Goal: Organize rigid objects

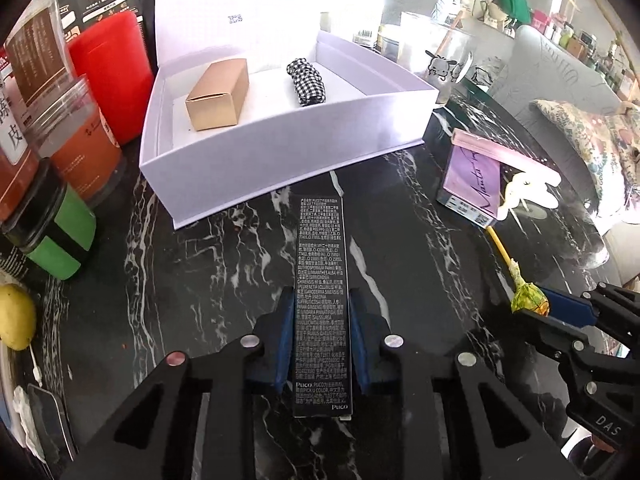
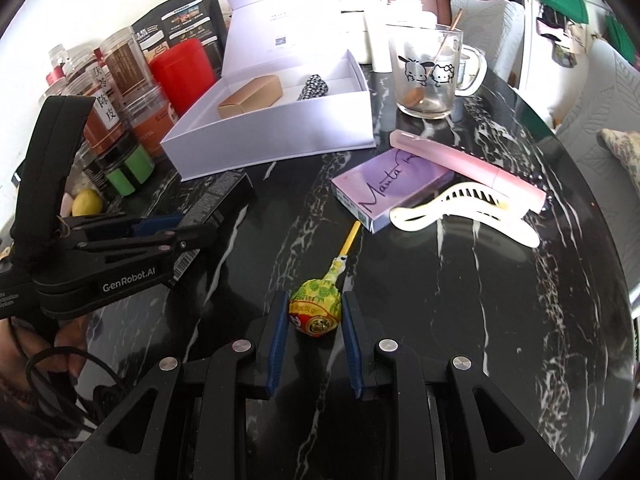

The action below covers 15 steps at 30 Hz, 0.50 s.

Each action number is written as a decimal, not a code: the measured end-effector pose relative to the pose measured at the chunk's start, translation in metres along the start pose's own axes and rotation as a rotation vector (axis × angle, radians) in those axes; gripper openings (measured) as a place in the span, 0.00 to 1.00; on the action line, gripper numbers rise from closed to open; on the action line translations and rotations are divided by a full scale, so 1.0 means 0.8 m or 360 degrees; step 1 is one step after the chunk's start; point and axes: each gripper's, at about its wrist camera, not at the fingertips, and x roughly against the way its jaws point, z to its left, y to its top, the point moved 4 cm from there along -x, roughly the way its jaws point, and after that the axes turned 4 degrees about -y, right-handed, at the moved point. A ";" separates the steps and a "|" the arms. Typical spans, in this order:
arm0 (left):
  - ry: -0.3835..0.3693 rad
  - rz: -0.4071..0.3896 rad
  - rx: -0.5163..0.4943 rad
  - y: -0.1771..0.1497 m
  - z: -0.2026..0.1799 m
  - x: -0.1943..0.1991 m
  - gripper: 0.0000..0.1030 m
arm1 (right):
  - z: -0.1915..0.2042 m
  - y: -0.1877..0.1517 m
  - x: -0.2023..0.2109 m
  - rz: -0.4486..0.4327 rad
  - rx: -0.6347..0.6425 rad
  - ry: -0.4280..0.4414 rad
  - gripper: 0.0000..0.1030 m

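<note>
While the left gripper (image 1: 320,312) clamps the long black printed carton (image 1: 322,280) and the right gripper (image 2: 314,320) closes around the yellow-wrapped lollipop (image 2: 315,312), the white open gift box (image 1: 280,160) near the table's far edge holds only two items.

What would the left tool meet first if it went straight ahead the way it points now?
Probably the near wall of the open white box. The left tool grips a black carton whose far end leads and looks just short of that wall; depth is unclear.
</note>
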 end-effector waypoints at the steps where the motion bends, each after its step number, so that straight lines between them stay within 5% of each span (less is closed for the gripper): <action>1: -0.0007 -0.0002 0.0005 -0.001 -0.001 0.002 0.24 | 0.002 -0.001 0.001 -0.0004 0.0002 0.0001 0.25; 15: -0.0039 -0.0042 0.0052 -0.024 0.001 0.037 0.24 | 0.012 -0.009 0.013 -0.0037 0.0013 0.0011 0.25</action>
